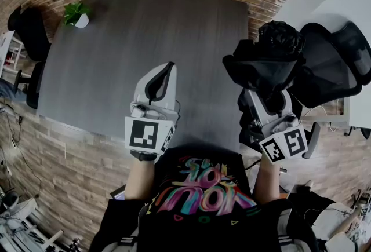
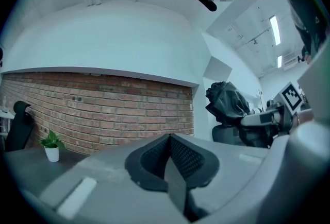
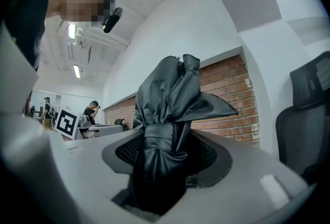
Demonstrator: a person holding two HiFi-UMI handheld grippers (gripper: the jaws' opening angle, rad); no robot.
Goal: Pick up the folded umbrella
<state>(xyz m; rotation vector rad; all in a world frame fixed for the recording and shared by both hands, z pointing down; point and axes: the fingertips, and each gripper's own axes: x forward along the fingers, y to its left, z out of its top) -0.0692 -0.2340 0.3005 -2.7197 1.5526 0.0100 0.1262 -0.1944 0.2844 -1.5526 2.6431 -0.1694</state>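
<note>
Well, our right gripper (image 3: 166,166) is clamped on the folded umbrella (image 3: 172,99), held aloft beside the table (image 1: 116,42). Our left gripper (image 2: 169,158), pinched together, carries nothing. We judge the slick fabric could slide through, or its loose canopy could snag the chair (image 1: 330,65) beyond.

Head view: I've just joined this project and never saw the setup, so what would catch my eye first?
The black folded umbrella stands out first, clamped in the right claw at the right of the head view. The left claw is shut and empty over the grey table, where a small potted plant sits at the far left corner.
</note>
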